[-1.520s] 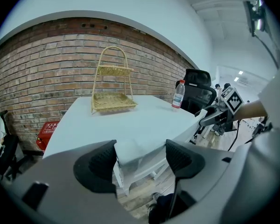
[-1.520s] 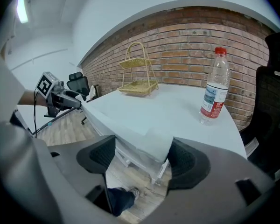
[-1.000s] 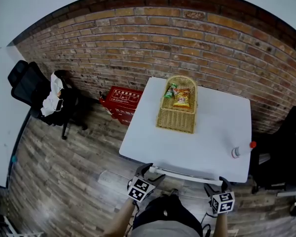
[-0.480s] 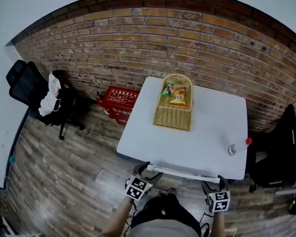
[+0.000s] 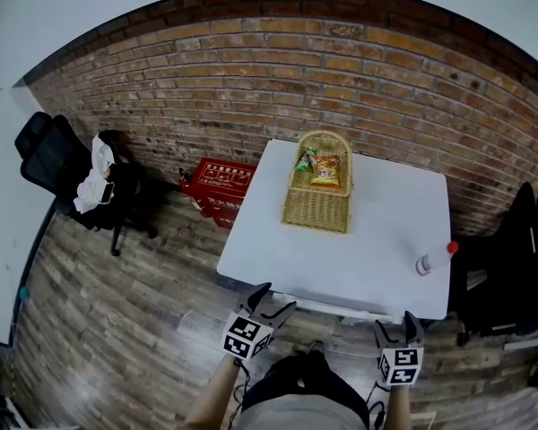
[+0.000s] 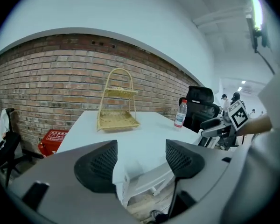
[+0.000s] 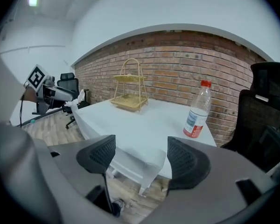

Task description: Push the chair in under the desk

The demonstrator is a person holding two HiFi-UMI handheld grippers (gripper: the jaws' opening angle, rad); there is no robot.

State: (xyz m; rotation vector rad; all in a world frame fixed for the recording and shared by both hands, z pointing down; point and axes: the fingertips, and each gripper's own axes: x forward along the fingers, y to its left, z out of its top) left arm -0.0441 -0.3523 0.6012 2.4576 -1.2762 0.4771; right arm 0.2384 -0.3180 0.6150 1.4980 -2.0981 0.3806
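The white desk (image 5: 359,249) stands against the brick wall. A white chair (image 5: 334,307) sits tucked under its near edge, with only the back rail showing. My left gripper (image 5: 271,303) hovers open at the rail's left end. At the right end my right gripper (image 5: 399,330) is open too. In the left gripper view the chair's back (image 6: 144,181) lies just beyond the open jaws of the left gripper (image 6: 139,160), below the desk (image 6: 144,134). The right gripper view shows the same chair (image 7: 142,167) past the right gripper (image 7: 140,160). Neither holds anything.
A wicker basket (image 5: 320,186) with snack packets and a water bottle (image 5: 433,258) stand on the desk. A red crate (image 5: 220,186) lies on the floor at the left. Black office chairs stand at the left (image 5: 67,173) and right (image 5: 511,267).
Both grippers have drawn back slightly from the chair's back rail toward the person. The chair stays under the desk.
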